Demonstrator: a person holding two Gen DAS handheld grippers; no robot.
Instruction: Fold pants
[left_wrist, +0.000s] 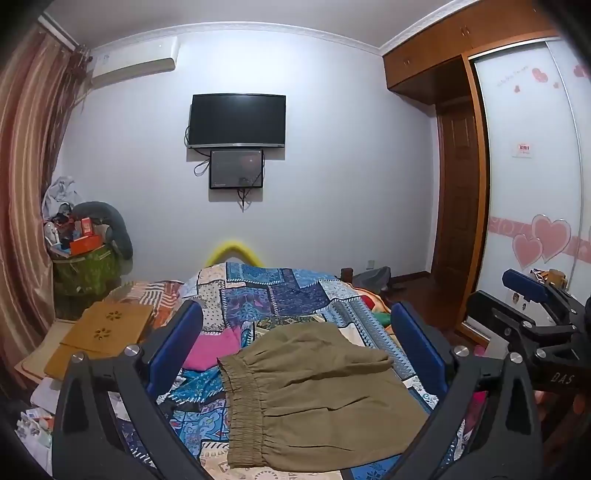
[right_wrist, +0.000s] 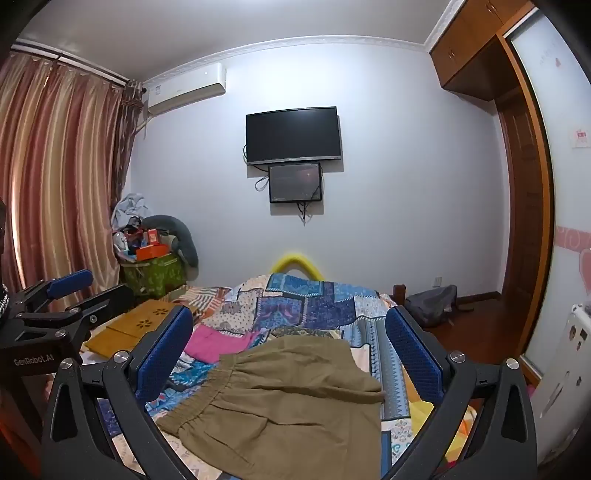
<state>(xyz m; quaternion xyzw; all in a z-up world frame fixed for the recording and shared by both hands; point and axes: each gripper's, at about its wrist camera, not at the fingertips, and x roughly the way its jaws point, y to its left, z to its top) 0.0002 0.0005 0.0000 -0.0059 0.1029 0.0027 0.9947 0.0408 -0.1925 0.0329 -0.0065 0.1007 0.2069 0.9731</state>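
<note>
On the quilt (left_wrist: 280, 295), folded pants (left_wrist: 317, 398) lie untouched beneath 2 wide-open claws: left claw (left_wrist: 295, 343), right claw (right_wrist: 291, 347)

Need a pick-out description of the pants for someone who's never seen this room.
Start at the bed covered by the blue patchwork quilt, below the wall TV. The pants lie flat on its near end, just ahead of both open grippers. They are plain olive-khaki with a gathered elastic waistband, unlike the pink cloth beside them and the patterned quilt beneath.
</note>
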